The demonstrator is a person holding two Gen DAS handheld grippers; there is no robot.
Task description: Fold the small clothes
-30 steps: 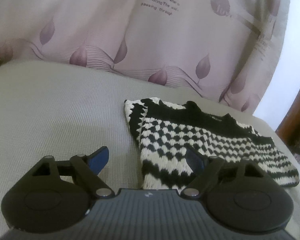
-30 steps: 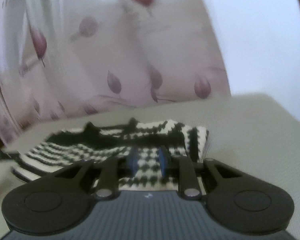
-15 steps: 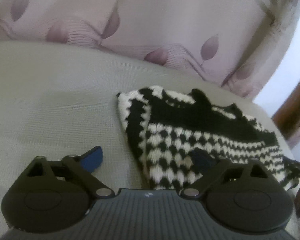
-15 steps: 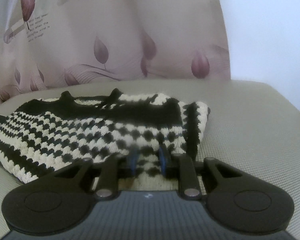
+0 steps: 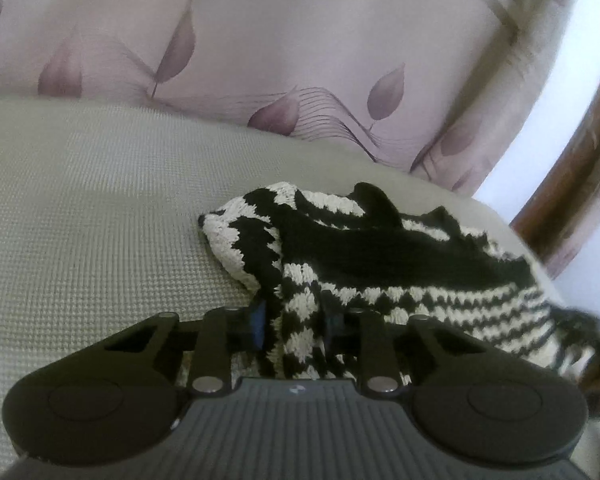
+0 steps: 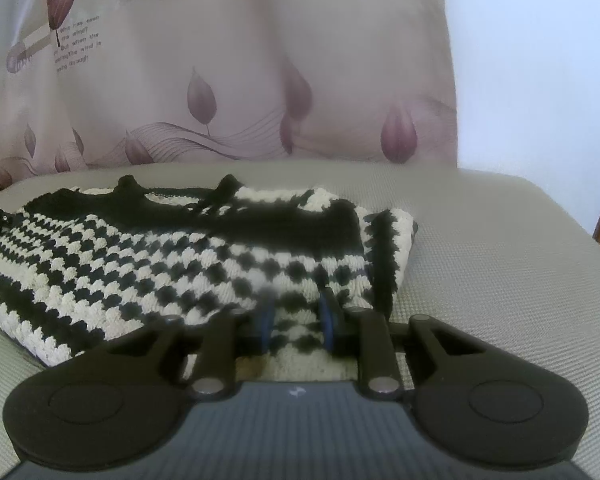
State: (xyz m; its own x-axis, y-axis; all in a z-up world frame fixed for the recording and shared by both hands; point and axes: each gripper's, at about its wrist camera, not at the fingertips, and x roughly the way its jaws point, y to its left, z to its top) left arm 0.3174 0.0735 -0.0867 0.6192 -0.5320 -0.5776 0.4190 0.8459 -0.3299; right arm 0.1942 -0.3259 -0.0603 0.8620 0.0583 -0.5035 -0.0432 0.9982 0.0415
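A black-and-cream knitted sweater lies on a grey woven cushion. My left gripper sits at the sweater's near left corner. Its jaws are closing, and the blue pads pinch a bunched fold of knit between them. In the right wrist view the same sweater spreads to the left. My right gripper holds its near right hem. The knit sits between the narrow-set pads, and these jaws are opening slightly.
A pink curtain with purple leaf prints hangs behind the cushion, also in the right wrist view. A brown wooden frame stands at the far right. Bare cushion lies to the right of the sweater.
My left gripper slid right onto the sweater's corner, and its jaws went from wide open to pinching the knit. The right gripper sank a little and stayed on the hem.
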